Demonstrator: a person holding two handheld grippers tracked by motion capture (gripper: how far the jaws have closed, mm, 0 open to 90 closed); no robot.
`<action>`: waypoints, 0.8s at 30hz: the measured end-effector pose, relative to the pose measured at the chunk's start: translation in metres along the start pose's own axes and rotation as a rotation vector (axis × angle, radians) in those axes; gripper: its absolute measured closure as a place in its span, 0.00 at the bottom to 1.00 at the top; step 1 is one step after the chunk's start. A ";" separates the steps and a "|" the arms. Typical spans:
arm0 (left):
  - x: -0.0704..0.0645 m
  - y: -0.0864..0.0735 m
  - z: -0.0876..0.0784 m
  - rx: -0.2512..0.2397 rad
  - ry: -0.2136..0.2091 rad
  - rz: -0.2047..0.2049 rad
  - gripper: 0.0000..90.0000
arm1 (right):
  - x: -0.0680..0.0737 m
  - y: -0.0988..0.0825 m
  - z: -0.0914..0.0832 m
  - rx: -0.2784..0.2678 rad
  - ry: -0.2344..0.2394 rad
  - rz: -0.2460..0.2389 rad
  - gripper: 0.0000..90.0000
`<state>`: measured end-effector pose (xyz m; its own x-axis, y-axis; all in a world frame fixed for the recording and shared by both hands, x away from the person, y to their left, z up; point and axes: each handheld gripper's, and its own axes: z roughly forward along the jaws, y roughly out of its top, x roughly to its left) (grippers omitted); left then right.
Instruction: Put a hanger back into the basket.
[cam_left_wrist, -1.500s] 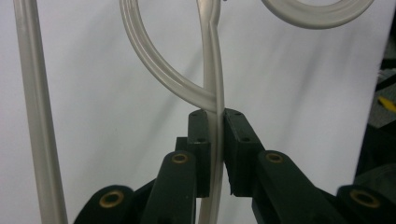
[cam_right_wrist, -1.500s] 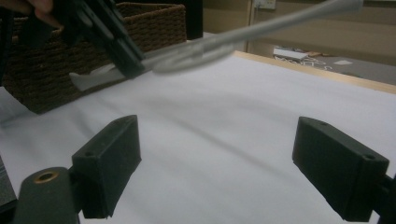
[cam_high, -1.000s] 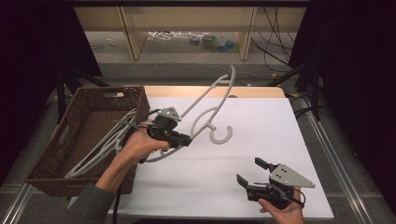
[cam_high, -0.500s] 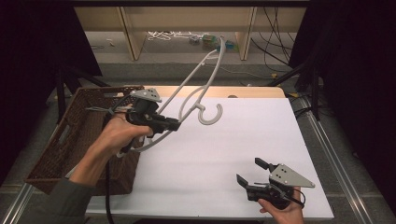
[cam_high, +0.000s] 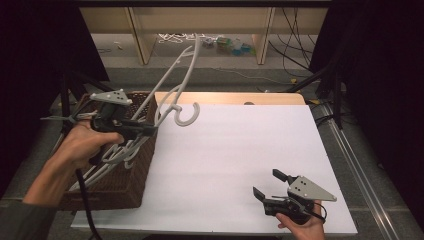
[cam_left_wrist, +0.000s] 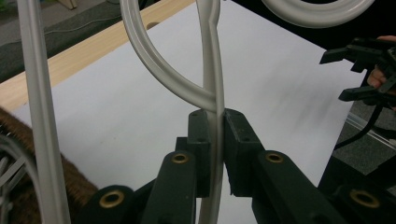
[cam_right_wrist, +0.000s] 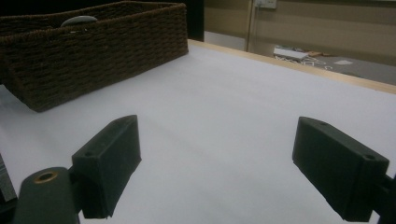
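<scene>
A: Item one, left tongs (cam_high: 150, 131)?
B: Clamped on a white plastic clothes hanger (cam_high: 175, 85), thin bar pinched between both pads, as the left gripper view (cam_left_wrist: 212, 154) confirms. The hanger rises up and away from the tongs, hook (cam_high: 184, 114) just beyond the tips, above the white-covered bench (cam_high: 225, 150).
A: Below those tongs?
B: Dark brown woven wicker basket (cam_high: 135, 175), more white hangers (cam_high: 107, 160) inside.
A: Item two, right tongs (cam_high: 265, 186)?
B: Jaws wide apart, nothing between them, low over the bench, well apart from hanger and basket.
</scene>
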<state>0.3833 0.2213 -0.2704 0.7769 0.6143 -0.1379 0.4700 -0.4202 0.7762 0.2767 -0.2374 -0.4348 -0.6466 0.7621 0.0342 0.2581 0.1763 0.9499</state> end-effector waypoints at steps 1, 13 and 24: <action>0.000 0.000 0.000 0.000 0.000 0.000 0.91 | 0.000 0.001 -0.001 0.010 0.001 0.001 0.18; 0.038 -0.045 -0.022 0.022 0.074 -0.068 0.91 | 0.000 0.000 0.000 0.001 0.001 0.000 0.18; 0.056 -0.080 -0.028 0.052 0.079 -0.104 0.91 | 0.000 0.000 0.002 -0.009 0.011 0.010 0.18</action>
<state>0.3772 0.3077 -0.3226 0.6885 0.7062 -0.1651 0.5689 -0.3848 0.7268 0.2782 -0.2360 -0.4360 -0.6519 0.7568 0.0472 0.2583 0.1631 0.9522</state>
